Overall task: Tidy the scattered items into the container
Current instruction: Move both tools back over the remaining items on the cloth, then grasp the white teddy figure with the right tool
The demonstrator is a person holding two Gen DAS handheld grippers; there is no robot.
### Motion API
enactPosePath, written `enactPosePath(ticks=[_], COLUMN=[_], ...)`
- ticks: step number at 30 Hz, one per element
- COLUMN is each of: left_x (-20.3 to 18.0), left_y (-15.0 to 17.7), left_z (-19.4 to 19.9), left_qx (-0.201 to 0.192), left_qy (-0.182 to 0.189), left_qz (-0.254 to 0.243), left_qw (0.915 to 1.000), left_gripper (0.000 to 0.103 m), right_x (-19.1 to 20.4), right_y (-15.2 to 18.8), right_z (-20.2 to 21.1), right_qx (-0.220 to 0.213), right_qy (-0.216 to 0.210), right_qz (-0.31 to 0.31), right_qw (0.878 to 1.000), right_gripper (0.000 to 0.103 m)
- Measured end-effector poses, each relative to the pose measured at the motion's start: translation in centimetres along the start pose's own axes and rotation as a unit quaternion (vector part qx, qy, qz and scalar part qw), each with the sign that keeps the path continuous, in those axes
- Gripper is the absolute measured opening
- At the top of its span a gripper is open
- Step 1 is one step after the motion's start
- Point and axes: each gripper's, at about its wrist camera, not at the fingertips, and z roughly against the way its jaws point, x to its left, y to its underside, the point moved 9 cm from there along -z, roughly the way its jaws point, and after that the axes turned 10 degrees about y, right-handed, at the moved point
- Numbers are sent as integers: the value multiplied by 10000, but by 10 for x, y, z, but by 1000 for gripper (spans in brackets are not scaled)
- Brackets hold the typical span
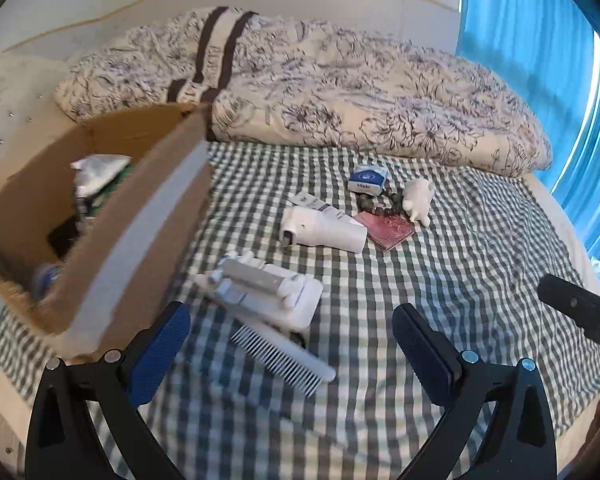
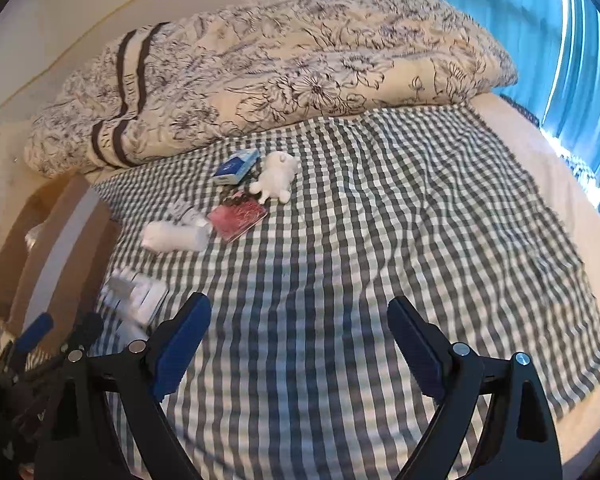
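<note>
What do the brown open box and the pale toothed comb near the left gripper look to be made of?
Brown open box: looks like corrugated cardboard, matte, with raw brown walls and a pale strip, probably tape, along one flap. Pale toothed comb: fine, evenly spaced teeth on a straight spine; grey-white sheen suggests metal, though plastic cannot be ruled out.

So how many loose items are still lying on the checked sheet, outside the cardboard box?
8, perhaps more hidden: white metal comb, white tray set, white bottle, small tube, red booklet, bead bracelet, blue tissue pack, white figurine.
</note>
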Motion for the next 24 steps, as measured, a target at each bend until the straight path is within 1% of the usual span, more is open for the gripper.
enactPosePath(ticks=[2,3,6,8,10,12,14,18,20,22,24], left_x=[-3,-4,-6,-6,-6,-4,-5,-3,-1,2,2], left_y=[-6,-9,-19,-26,-32,-38,-43,-43,-40,-41,-45], left_z=[-17,-26,-54,-73,-90,-108,-124,-151,-165,-172,-177], left_qx=[52,83,188,261,370,504,570,773,917,922,845], left_qy=[-17,-36,-46,-23,-16,-78,-49,-148,-136,-177,-176], left_qz=[-13,6,142,229,322,463,564,753,918,1019,1076], left_qw=[10000,10000,9997,9994,9988,9976,9968,9941,9915,9904,9904], left_gripper=[103,103,103,103,103,103,103,103,103,103,103], right_x=[3,6,16,24,31,38,40,41,42,44,47], right_y=[-14,-22,-49,-61,-70,-78,-87,-97,-100,-103,-107], right_z=[-17,-25,-53,-73,-91,-108,-123,-153,-168,-181,-194], right_qx=[96,127,165,288,435,547,583,798,921,1026,1133], right_qy=[-66,-93,-103,-148,-245,-274,-225,-176,-154,-203,-368], right_qz=[-54,-69,-72,-92,-137,-132,-144,-303,-390,-517,-671], right_qw=[9999,9999,9998,9994,9987,9980,9979,9962,9949,9932,9906], right_gripper=[85,80,73,65,55,55,55,55,55,54,54])
